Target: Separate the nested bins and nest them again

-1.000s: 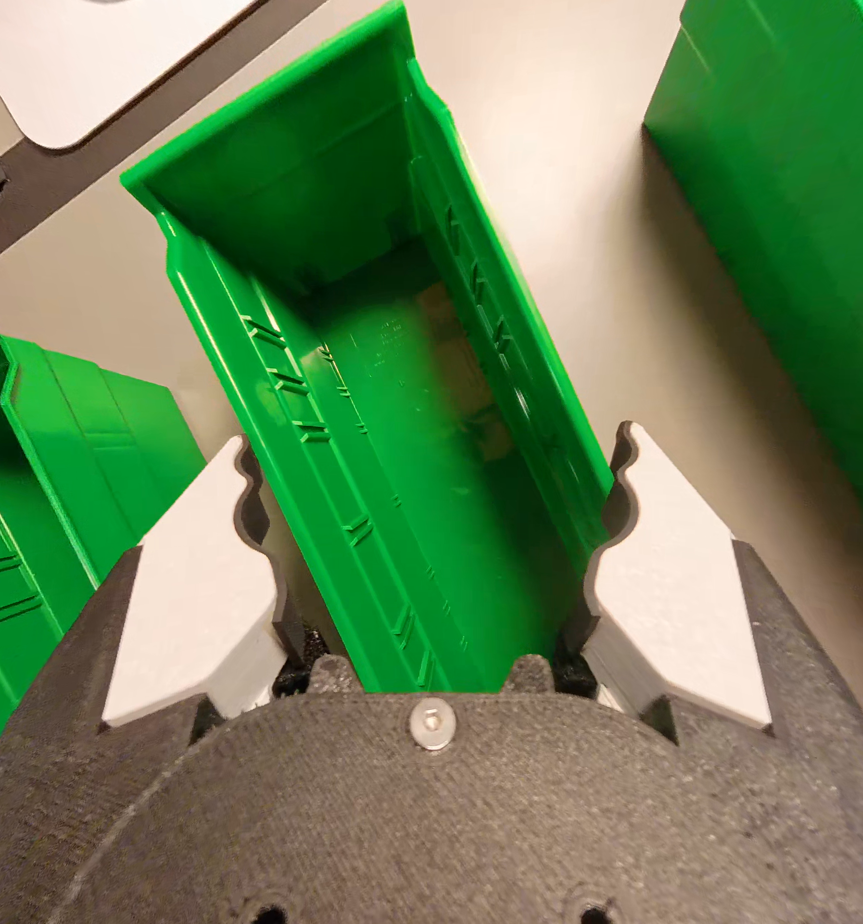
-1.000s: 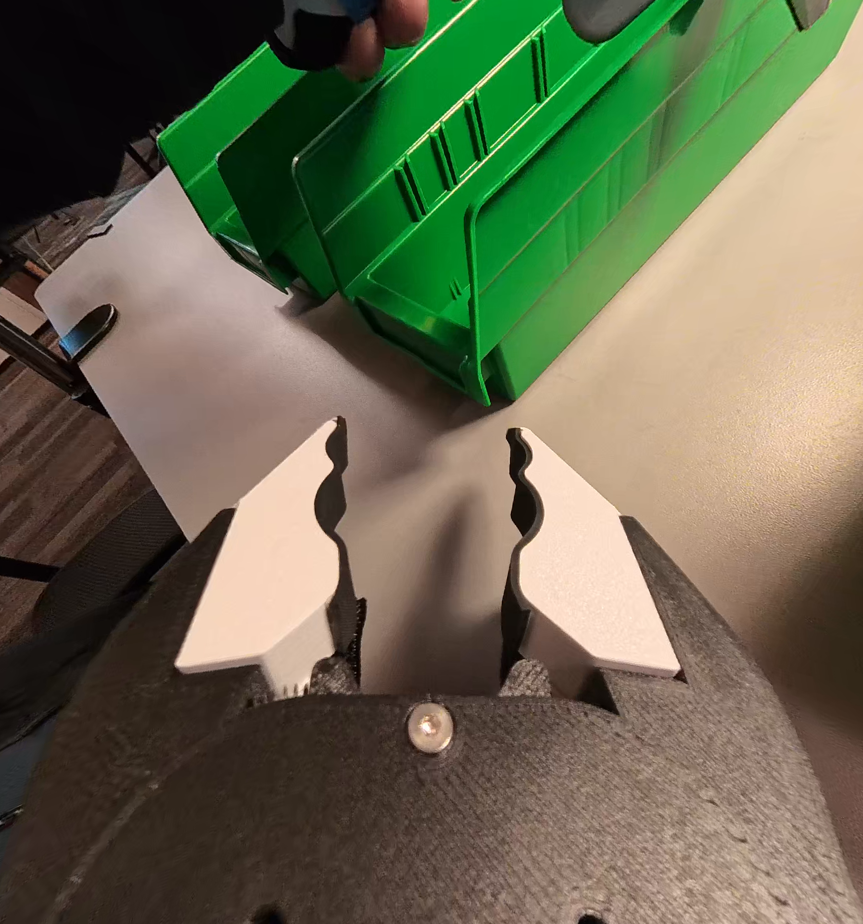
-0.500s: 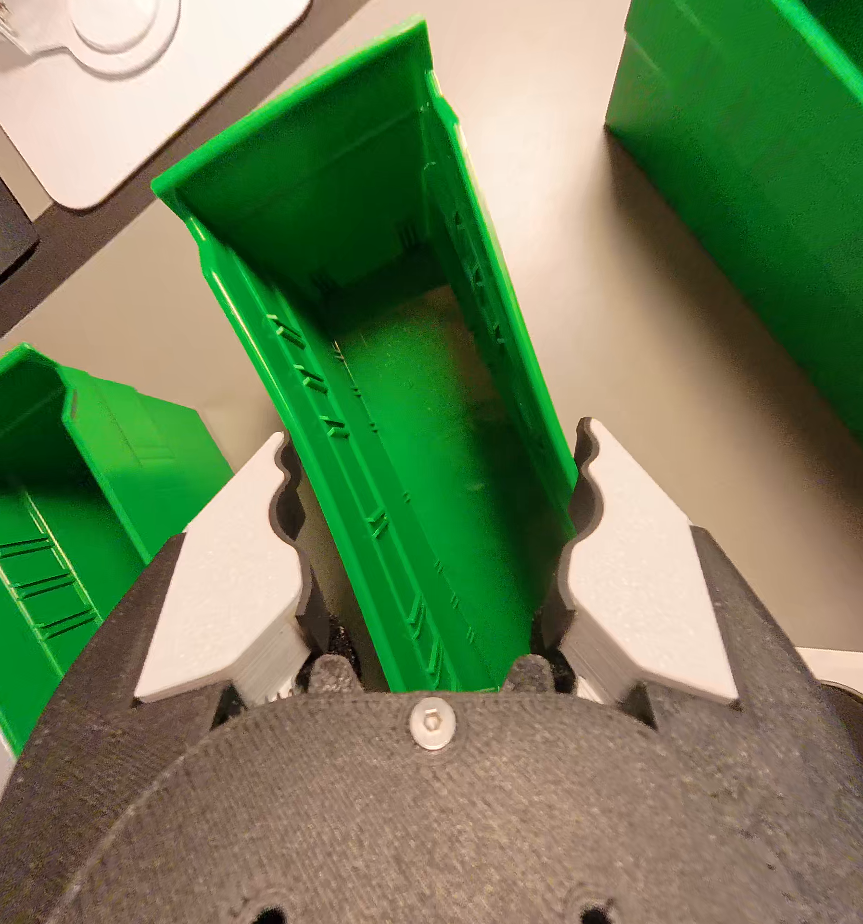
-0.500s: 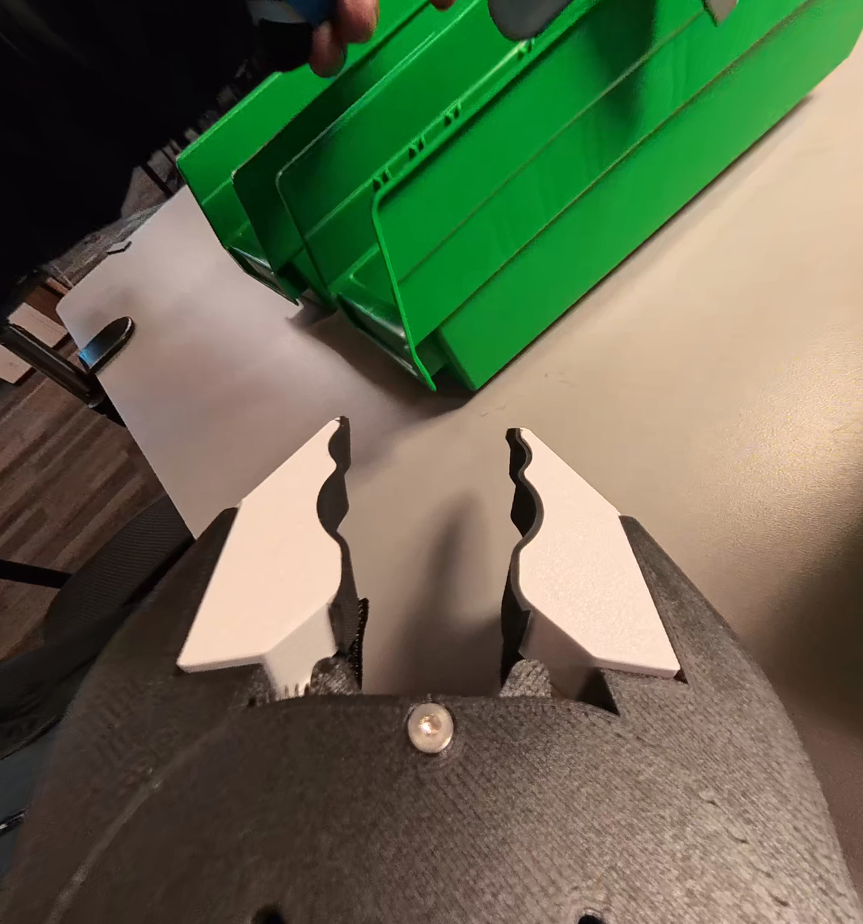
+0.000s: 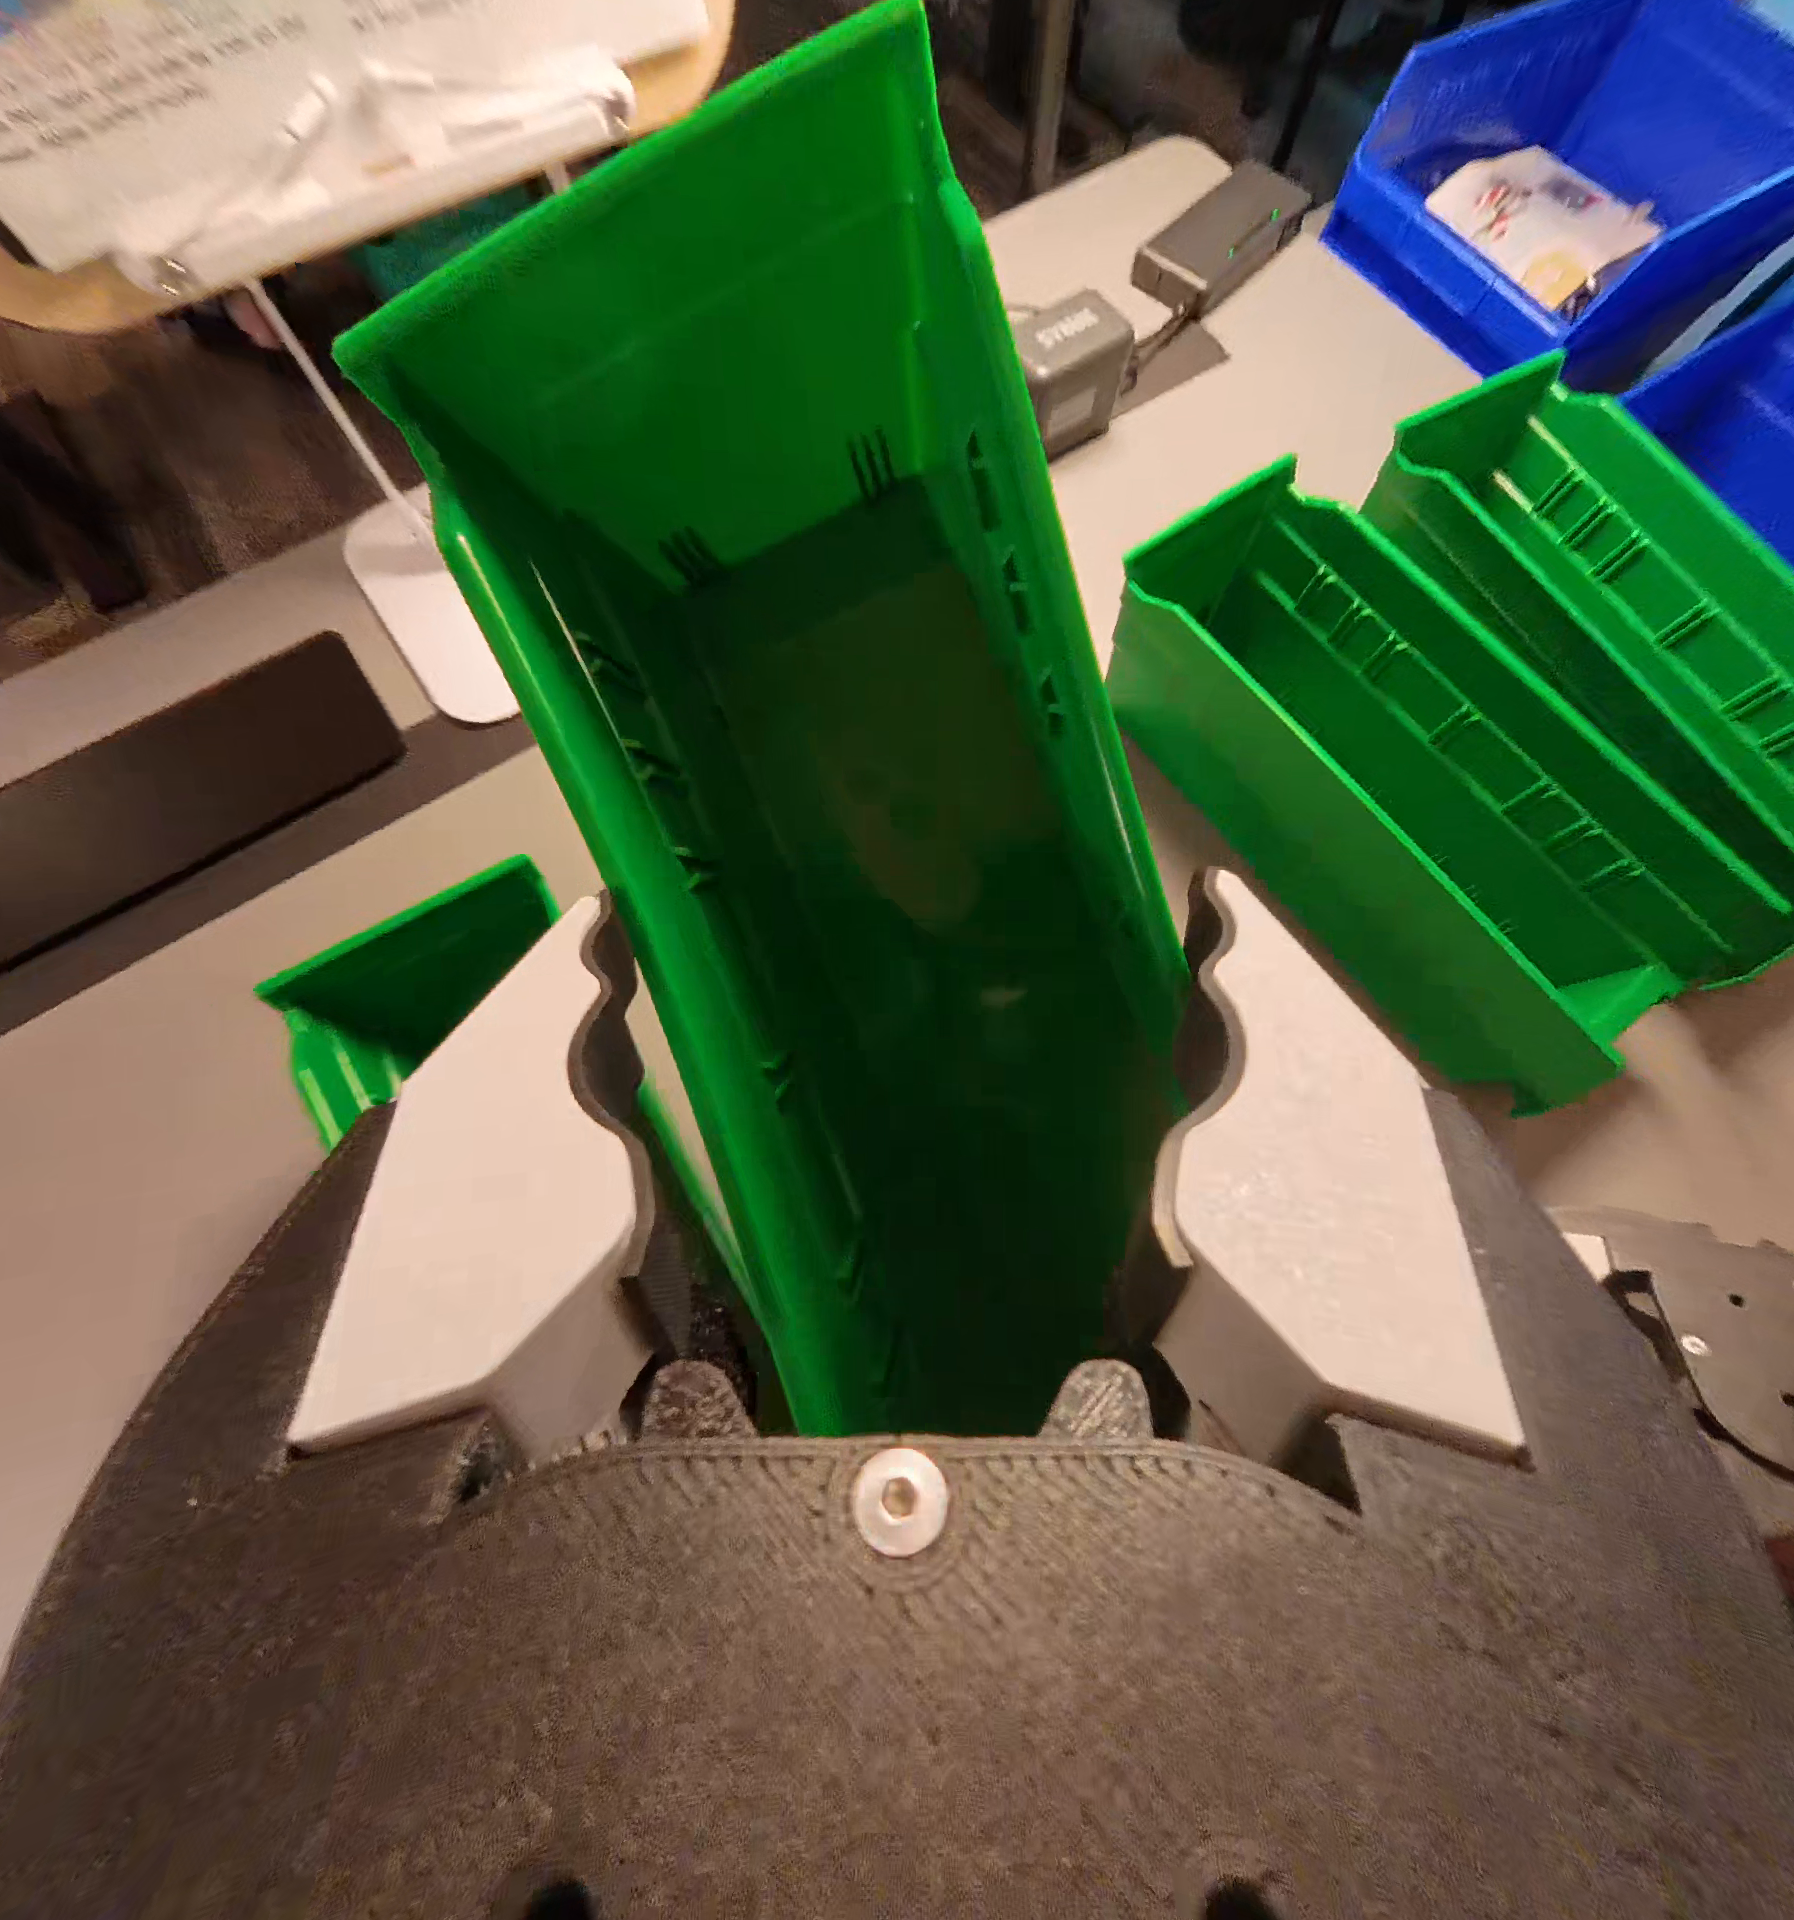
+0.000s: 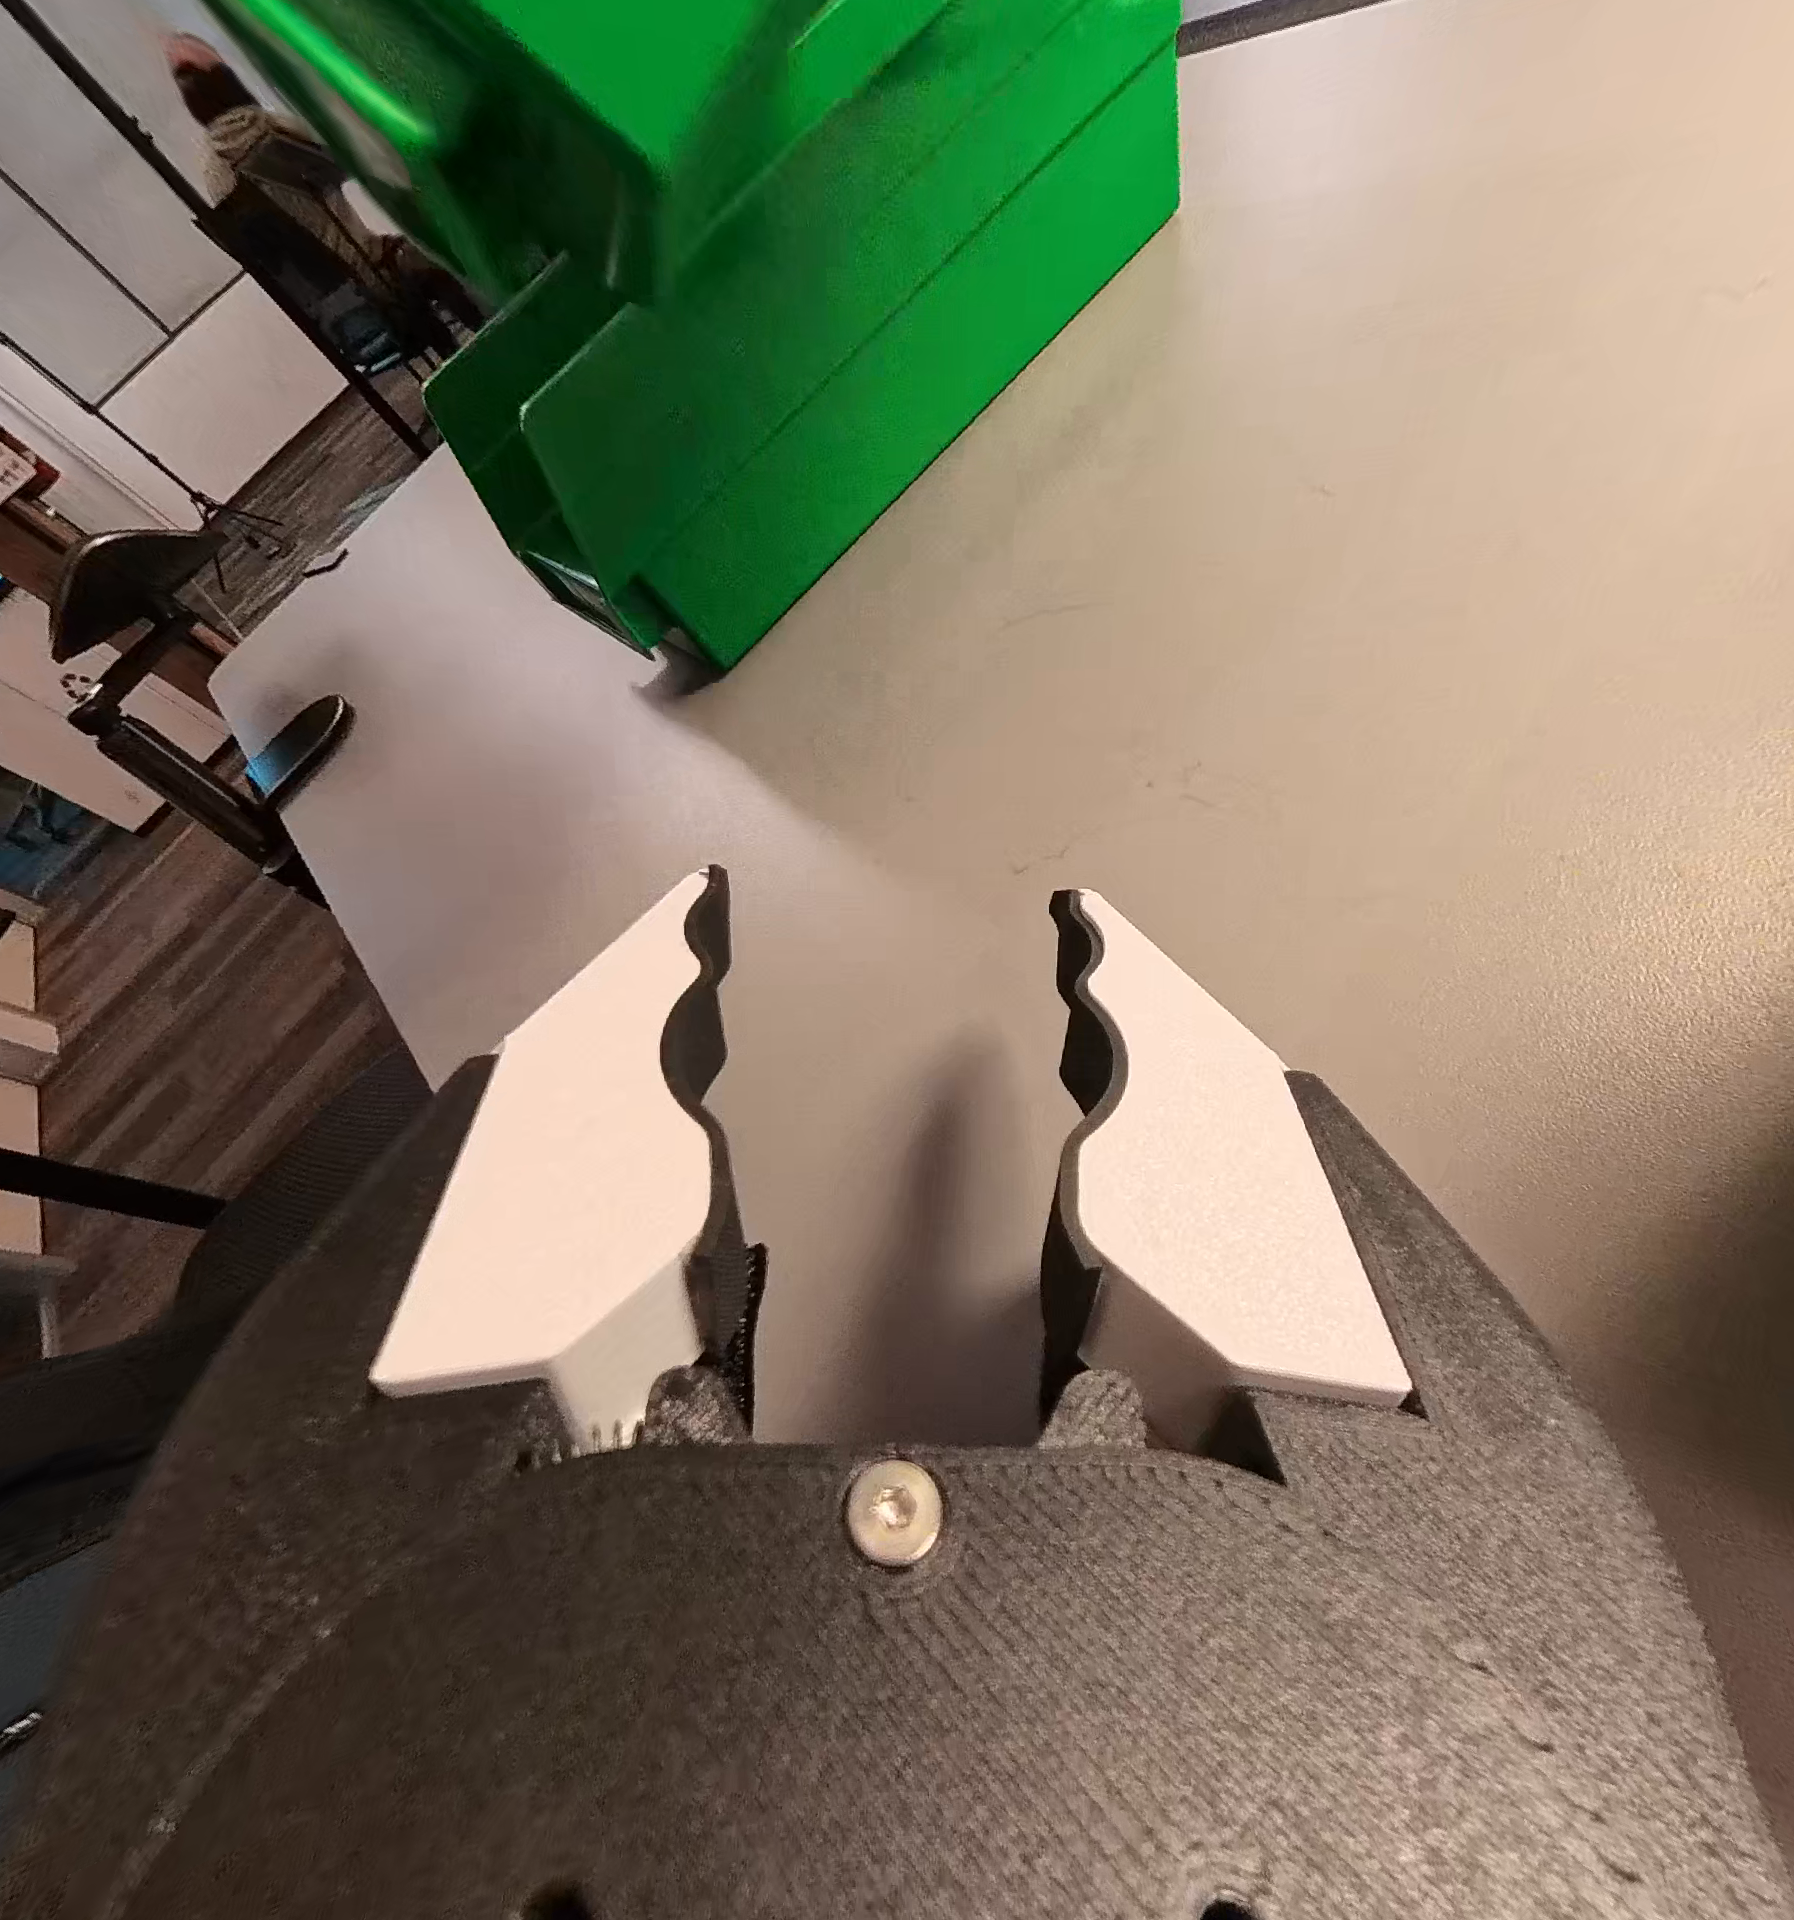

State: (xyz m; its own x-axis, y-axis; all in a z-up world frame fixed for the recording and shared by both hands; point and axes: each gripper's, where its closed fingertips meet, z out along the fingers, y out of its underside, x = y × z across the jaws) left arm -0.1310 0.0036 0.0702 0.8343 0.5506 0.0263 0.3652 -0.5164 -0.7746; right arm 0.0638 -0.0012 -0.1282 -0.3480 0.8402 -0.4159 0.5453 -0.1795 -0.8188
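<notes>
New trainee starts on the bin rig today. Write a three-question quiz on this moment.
1. True or false: the left gripper is shut on a green bin.
2. The right gripper is: A) shut on a bin, B) open with only bare table between its fingers, C) holding a blue bin.
3. Fill in: behind the two green bins on the table sit bins coloured ____.

Key: 1 true; 2 B; 3 blue.

Left tongs (image 5: pixel 898 997) clamped, right tongs (image 6: pixel 888 997) agape.
</notes>
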